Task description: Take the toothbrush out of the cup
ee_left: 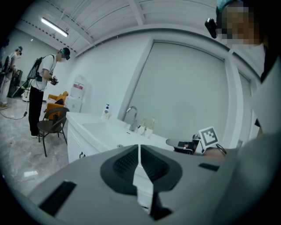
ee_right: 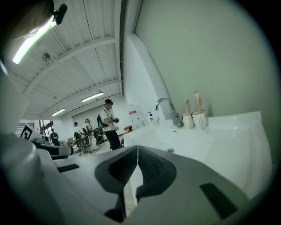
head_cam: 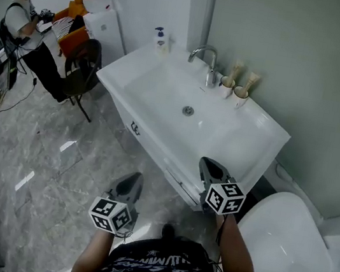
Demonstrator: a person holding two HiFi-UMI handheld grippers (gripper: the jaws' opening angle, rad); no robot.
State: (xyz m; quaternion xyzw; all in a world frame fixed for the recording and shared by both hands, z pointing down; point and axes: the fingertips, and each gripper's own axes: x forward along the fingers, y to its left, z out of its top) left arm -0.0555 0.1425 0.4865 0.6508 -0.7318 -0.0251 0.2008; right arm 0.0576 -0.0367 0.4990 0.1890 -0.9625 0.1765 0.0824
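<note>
Two white cups [head_cam: 227, 87] [head_cam: 239, 97] stand at the back of the white sink [head_cam: 166, 83], right of the faucet [head_cam: 206, 58]. A pale toothbrush [head_cam: 236, 72] stands upright in one cup and another toothbrush [head_cam: 251, 81] in the other. The right gripper view shows the same cups [ee_right: 188, 120] [ee_right: 200, 118] far ahead. My right gripper [head_cam: 211, 165] hovers over the sink's near corner, shut and holding nothing. My left gripper [head_cam: 133, 179] is lower left, in front of the cabinet, also shut with nothing in it. Both are well short of the cups.
A soap bottle [head_cam: 160, 36] stands at the sink's far left corner. A white rounded fixture [head_cam: 280, 247] sits to the right of the cabinet. A dark chair [head_cam: 80, 73], a water dispenser [head_cam: 103, 14] and a person [head_cam: 25, 17] are at the back left.
</note>
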